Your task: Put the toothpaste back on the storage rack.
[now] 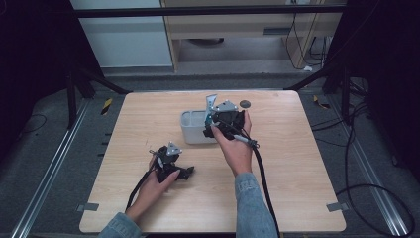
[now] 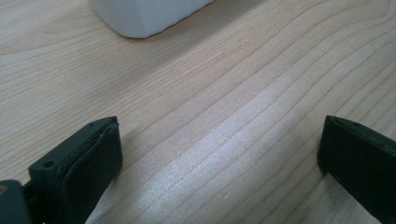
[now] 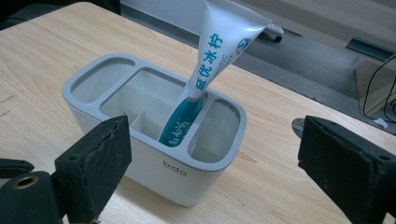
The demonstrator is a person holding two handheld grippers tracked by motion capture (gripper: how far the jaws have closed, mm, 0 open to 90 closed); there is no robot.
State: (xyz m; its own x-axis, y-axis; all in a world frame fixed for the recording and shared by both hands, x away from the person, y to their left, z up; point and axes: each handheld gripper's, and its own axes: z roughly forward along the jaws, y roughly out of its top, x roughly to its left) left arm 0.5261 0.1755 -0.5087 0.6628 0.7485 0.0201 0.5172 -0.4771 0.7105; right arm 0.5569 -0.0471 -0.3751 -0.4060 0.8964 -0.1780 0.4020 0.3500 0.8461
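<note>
A white holder [image 1: 194, 130] [image 3: 154, 154] with a grey rim and several compartments stands in the middle of the table. A toothpaste tube [image 3: 205, 74] [image 1: 210, 106], white above and blue below, leans in its middle compartment with the flat end up. My right gripper [image 3: 212, 168] [image 1: 214, 126] is open just beside the holder's right end, nothing between its jaws. My left gripper [image 2: 219, 158] [image 1: 187, 172] lies open low over the bare wood at the front left; a corner of the holder [image 2: 144, 16] shows ahead of it.
A small dark round disc [image 1: 244, 103] [image 3: 299, 127] lies on the table [image 1: 297, 168] behind the holder, toward the far edge. Cables trail from both grippers toward the front edge. Dark floor and rails surround the table.
</note>
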